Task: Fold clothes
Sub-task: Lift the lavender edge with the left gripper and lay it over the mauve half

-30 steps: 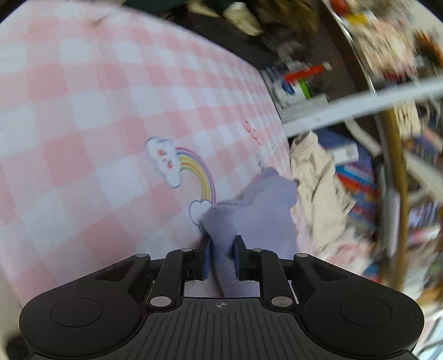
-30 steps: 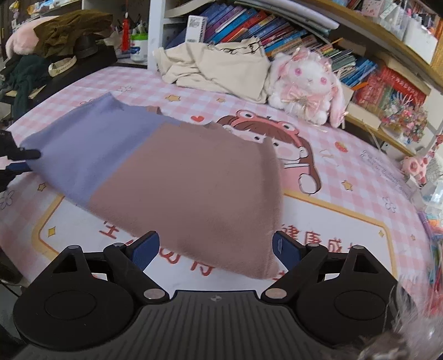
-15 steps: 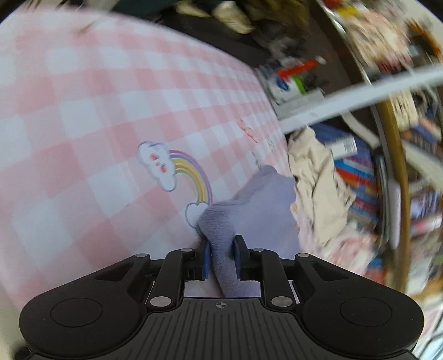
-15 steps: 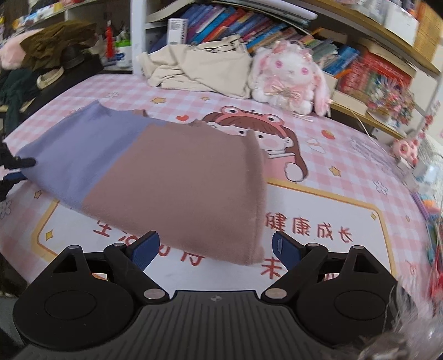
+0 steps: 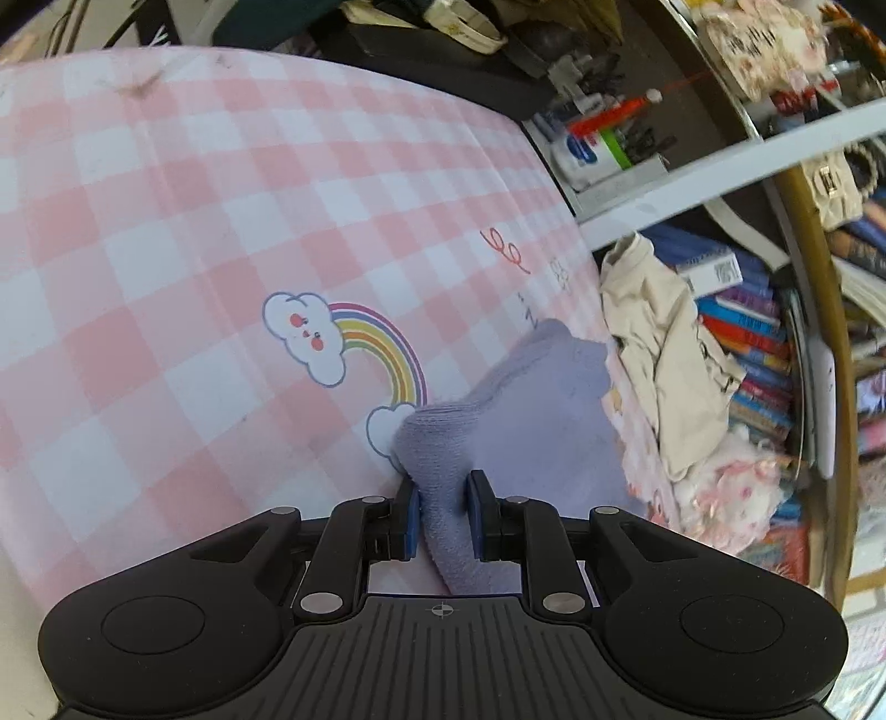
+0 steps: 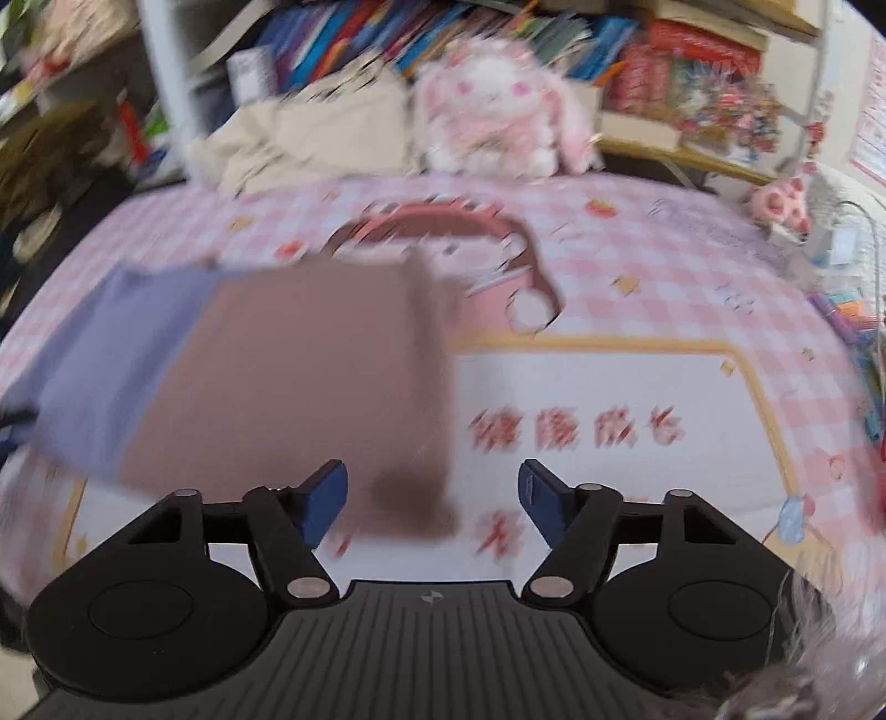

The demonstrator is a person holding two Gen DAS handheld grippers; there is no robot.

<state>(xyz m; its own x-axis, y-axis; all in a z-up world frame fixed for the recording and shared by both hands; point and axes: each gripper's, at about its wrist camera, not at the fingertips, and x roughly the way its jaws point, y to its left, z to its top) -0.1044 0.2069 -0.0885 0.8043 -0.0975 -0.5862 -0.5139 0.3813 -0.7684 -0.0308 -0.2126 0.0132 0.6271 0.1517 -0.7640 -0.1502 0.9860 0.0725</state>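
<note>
A fleece garment, lavender at one end point(image 5: 531, 421) and dusty brown at the other point(image 6: 310, 376), lies spread on the pink checked table cover point(image 5: 166, 232). My left gripper point(image 5: 441, 512) is shut on the lavender end of the garment, pinching a bunched fold just above the cover beside a rainbow print. My right gripper point(image 6: 432, 498) is open and empty, hovering over the near right corner of the brown part. The right wrist view is blurred by motion.
A cream garment point(image 6: 310, 133) is heaped at the table's far edge by a pink plush rabbit point(image 6: 498, 111). Bookshelves point(image 6: 387, 33) stand behind. Dark clothes and bottles point(image 5: 598, 138) crowd the left end. A small pink toy point(image 6: 781, 205) sits at the far right.
My right gripper has swung quickly to the right and nearer the brown corner, blurring its view. My left gripper keeps its hold on the lavender end and has barely shifted.
</note>
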